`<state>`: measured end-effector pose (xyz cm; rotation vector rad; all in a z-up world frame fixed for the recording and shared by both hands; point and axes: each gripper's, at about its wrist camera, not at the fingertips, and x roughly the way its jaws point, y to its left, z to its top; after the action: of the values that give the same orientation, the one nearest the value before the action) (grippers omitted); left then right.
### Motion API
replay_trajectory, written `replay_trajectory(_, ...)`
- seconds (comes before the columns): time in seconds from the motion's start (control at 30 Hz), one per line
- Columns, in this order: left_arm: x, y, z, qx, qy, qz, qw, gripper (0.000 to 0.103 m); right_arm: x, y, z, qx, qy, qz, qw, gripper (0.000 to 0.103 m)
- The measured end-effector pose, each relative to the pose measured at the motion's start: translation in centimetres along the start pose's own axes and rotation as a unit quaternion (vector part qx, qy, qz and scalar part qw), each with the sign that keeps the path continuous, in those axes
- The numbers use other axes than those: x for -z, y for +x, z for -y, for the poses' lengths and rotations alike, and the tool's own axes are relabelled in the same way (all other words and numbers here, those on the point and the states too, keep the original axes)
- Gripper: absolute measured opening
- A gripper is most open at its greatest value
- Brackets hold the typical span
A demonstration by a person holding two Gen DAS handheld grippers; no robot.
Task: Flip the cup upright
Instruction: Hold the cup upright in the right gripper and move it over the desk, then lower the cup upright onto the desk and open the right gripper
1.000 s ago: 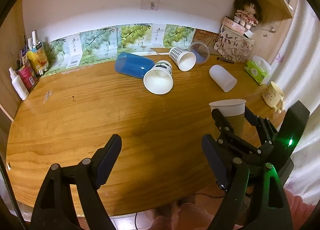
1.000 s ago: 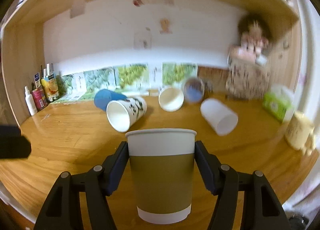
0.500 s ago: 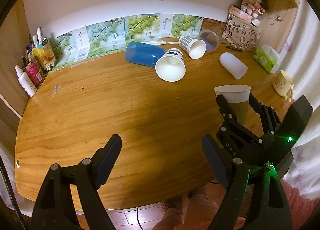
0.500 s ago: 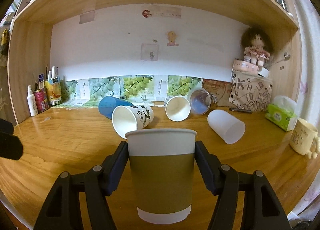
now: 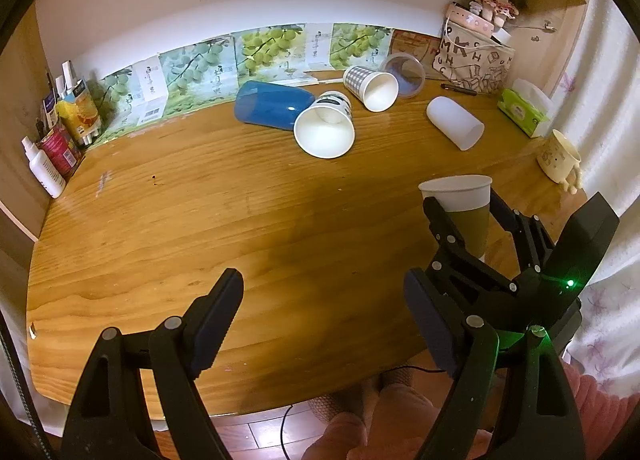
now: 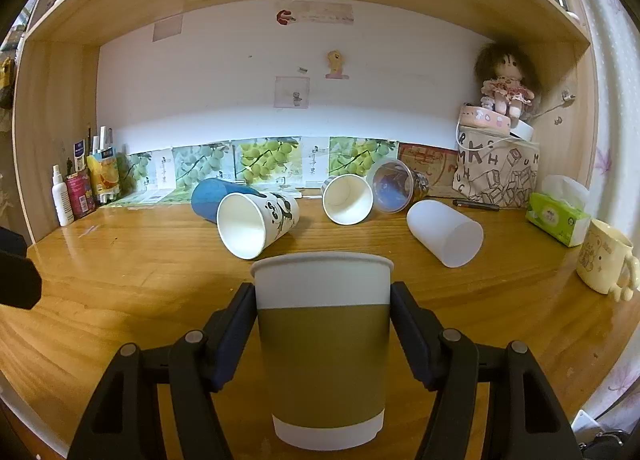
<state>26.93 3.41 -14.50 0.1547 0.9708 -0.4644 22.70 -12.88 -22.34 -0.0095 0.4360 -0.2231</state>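
An olive-and-white paper cup [image 6: 323, 344] stands upright between the fingers of my right gripper [image 6: 322, 324], which is shut on its sides, near the front right of the wooden desk [image 6: 120, 280]. It also shows in the left wrist view [image 5: 464, 211], held by the right gripper [image 5: 470, 219]. My left gripper [image 5: 324, 320] is open and empty over the desk's front edge. Lying on their sides at the back are a panda cup [image 6: 256, 225], a blue cup [image 5: 272, 104], a checked cup [image 5: 370, 87], a clear cup [image 6: 394, 184] and a white plastic cup [image 6: 444, 232].
A cream mug [image 6: 606, 266] and a green tissue pack [image 6: 558, 217] stand at the right edge. A lettered bag [image 6: 496, 175] with a doll [image 6: 506, 85] is at the back right. Bottles [image 6: 76, 191] stand at the back left. A pen [image 6: 476, 204] lies by the bag.
The left gripper's camera has risen and pulled back, showing more of the desk. The right gripper has kept hold of the upright cup, steadying from a blurred sweep.
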Motion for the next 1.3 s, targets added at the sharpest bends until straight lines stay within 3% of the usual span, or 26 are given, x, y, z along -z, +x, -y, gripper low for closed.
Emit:
replay_trajectory(0.43,0.4,-0.2,0.1,-0.002,-0.005,-0.004,1.0,0.085,-0.5,-0.3,0.2,-0.006,0.007,0.01,1.0,0.069)
replay_trajectory(1.3,2.7,-1.4,0.9,0.021,-0.034,-0.008,0.9992,0.085,0.9,-3.1,0.0,-0.008,-0.023,-0.014,1.0,0.069)
